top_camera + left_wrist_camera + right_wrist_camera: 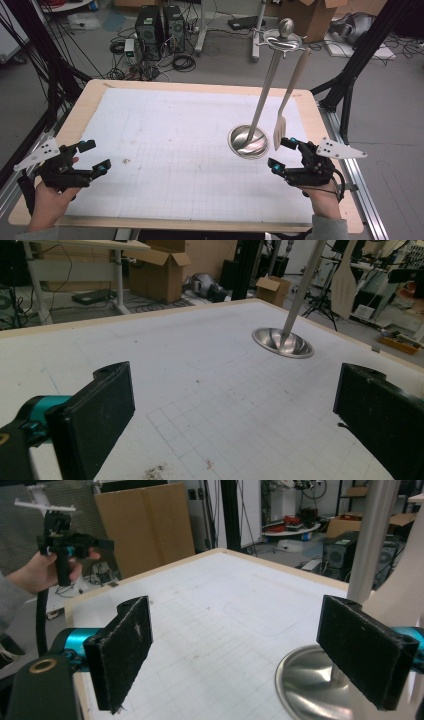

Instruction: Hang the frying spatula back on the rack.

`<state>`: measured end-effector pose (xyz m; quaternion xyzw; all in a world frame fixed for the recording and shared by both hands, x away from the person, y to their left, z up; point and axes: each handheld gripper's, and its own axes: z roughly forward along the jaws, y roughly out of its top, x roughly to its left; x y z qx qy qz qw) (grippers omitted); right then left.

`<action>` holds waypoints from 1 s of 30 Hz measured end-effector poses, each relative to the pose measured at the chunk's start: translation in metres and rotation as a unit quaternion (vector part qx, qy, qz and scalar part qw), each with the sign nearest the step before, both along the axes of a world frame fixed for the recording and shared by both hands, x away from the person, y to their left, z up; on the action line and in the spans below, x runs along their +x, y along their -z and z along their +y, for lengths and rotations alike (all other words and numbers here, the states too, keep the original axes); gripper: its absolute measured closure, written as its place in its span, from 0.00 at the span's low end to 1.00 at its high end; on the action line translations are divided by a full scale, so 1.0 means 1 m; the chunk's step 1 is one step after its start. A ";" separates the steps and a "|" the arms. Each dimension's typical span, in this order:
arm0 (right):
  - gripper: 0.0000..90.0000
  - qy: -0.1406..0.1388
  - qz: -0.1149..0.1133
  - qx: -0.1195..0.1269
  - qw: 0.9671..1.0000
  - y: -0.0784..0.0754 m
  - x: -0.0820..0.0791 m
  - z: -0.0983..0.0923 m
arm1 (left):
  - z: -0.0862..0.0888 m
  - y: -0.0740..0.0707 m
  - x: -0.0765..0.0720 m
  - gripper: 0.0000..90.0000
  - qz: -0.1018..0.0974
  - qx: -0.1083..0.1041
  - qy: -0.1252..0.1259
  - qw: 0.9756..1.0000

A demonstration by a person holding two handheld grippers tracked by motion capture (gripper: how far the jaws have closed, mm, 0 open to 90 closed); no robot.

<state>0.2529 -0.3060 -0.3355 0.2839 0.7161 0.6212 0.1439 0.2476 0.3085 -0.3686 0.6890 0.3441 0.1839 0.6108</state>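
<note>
A metal utensil stand with a round steel base (248,141) and a tall pole (267,82) rises from the right half of the table. A pale slotted spatula (286,107) hangs from its top ring. My right gripper (280,153) is held open just right of the base, nothing between its jaws; in the right gripper view (250,660) the base (305,685) sits between and beyond them. My left gripper (94,156) is open near the table's left edge. In the left gripper view (240,425) the base (283,342) lies far ahead, with the spatula (345,282) hanging.
A white gridded mat (185,150) covers the wooden table (95,87). A small dark smudge (126,161) marks the mat near the left gripper. Beyond the table are computer towers (159,27), cables and cardboard boxes (312,15) on the floor.
</note>
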 end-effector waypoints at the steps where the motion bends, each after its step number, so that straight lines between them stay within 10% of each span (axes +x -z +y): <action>1: 0.15 -0.003 0.002 0.000 1.000 0.004 -0.002 -0.001 | 0.000 0.000 0.000 0.04 0.001 -0.001 0.000 1.000; 11: 0.15 -0.016 0.010 -0.005 1.000 0.028 -0.004 -0.008 | -0.002 0.004 -0.001 0.04 0.007 0.004 -0.001 1.000; 30: 0.16 -0.004 -0.010 0.013 1.000 0.024 -0.020 -0.038 | -0.003 0.006 0.002 0.04 0.013 0.006 0.000 1.000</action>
